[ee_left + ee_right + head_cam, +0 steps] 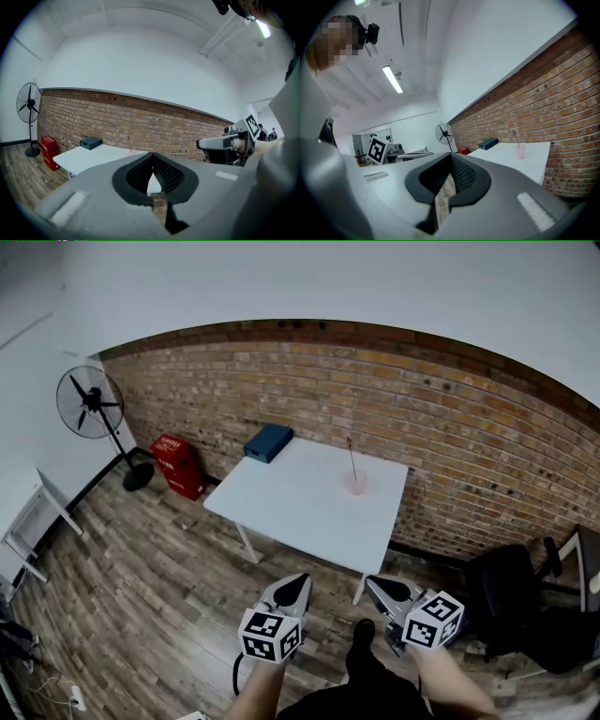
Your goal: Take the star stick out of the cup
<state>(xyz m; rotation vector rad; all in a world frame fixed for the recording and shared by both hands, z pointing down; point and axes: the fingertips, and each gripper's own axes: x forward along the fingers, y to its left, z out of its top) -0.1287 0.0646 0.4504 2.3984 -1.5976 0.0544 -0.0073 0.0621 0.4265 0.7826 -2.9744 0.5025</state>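
A translucent pink cup [355, 487] stands upright toward the far right of a smooth white rectangular surface [300, 507]. The thin dark star stick [351, 460] rises out of the cup, leaning slightly. A flat dark-blue box [268, 442] lies at the surface's far left corner, close to the rough red-brick wall [450, 437]. The floor [141, 577] is worn wood planks. A red container [178, 465] and a black pedestal fan [91, 404] stand to the left, and a black office chair [511, 601] to the right. Both grippers hang well short of the surface. The left gripper [300, 577] has its ribbed black pads pressed together on nothing, and so does the right gripper [370, 580]. Each bears a white cube [270, 634] printed with black square markers.
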